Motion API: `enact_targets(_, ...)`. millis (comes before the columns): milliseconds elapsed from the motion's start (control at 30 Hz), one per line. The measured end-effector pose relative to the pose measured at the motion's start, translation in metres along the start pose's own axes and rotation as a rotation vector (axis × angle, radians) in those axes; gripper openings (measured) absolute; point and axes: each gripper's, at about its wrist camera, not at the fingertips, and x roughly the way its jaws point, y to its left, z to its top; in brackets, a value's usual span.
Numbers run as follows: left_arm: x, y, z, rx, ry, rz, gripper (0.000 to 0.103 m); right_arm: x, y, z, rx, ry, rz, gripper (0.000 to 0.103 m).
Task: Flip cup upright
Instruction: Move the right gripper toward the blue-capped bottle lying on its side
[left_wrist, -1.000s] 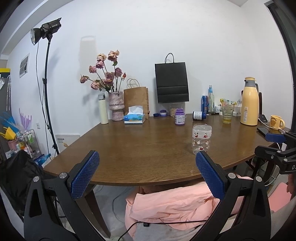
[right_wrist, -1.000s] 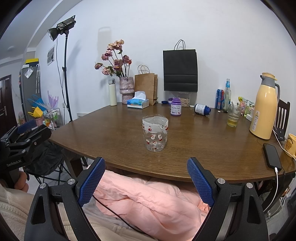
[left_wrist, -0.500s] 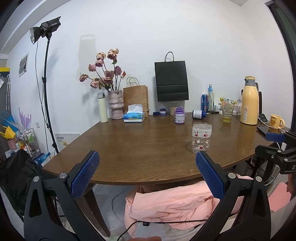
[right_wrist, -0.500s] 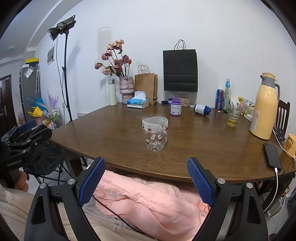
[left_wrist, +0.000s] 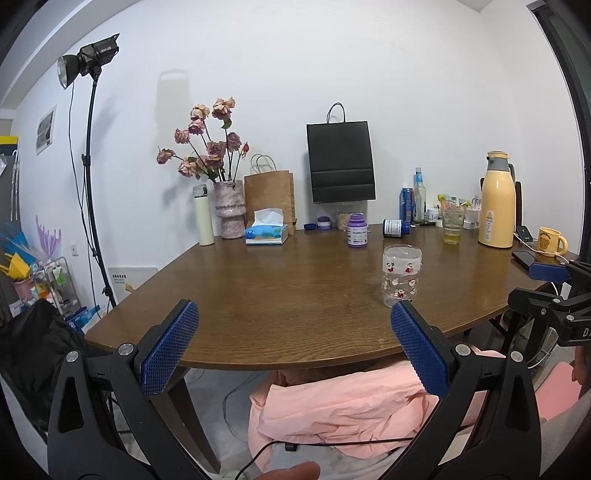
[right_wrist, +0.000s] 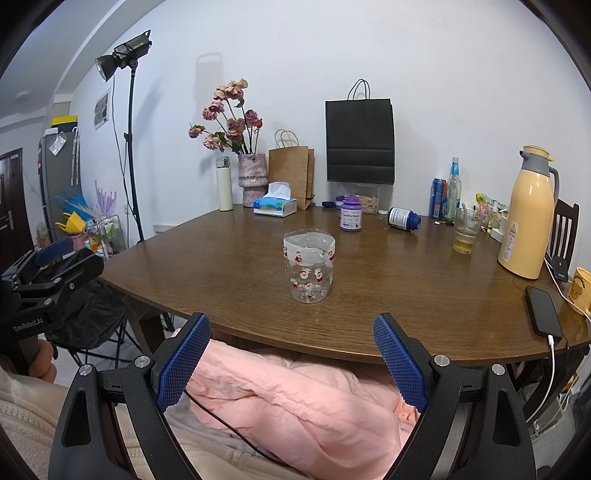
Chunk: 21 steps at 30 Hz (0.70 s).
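Observation:
A clear plastic cup (right_wrist: 309, 271) printed with small red-and-white figures stands on the brown table (right_wrist: 424, 295), its taped white rim on top. In the left wrist view the cup (left_wrist: 401, 275) sits right of centre, just beyond my right-hand finger. My left gripper (left_wrist: 291, 321) is open and holds nothing, back from the table's near edge. My right gripper (right_wrist: 291, 328) is likewise open and empty, in front of the near edge, with the cup straight ahead between its fingers but well beyond them.
Along the back stand a flower vase (right_wrist: 252, 179), tissue box (right_wrist: 275, 206), paper bags, purple jar (right_wrist: 351, 213), a bottle on its side (right_wrist: 403, 218), a glass of yellow drink (right_wrist: 466, 232) and a yellow thermos (right_wrist: 526, 218). A phone (right_wrist: 543, 312) lies at the right edge. Pink cloth (right_wrist: 295, 398) lies below.
The left wrist view has tipped very slightly; the cup and the right gripper have not moved.

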Motion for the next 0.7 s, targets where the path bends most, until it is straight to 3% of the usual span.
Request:
enact_targets(167,0.002,-0.001,0.000,0.002,0.006,-0.014,0.103,0.000,0.000,0.000,0.001,0.001,0.001,0.094)
enact_targets(300,0.010,-0.010,0.001,0.040,0.010,-0.079,0.103,0.004,-0.001,0.000,0.008,-0.009,0.010,0.094)
enact_targets(467,0.021,-0.031,0.013,0.148,-0.121,-0.089,0.103,0.022,-0.018,0.013,0.029,-0.037,-0.002,0.094)
enact_targets(567,0.041,-0.040,0.030,0.147,-0.127,-0.171,0.103,0.039,-0.040,0.033,0.062,-0.042,-0.016,0.094)
enact_targets(700,0.086,-0.051,0.067,0.085,-0.035,-0.309,0.103,0.059,-0.076,0.070,0.101,-0.045,-0.012,0.094)
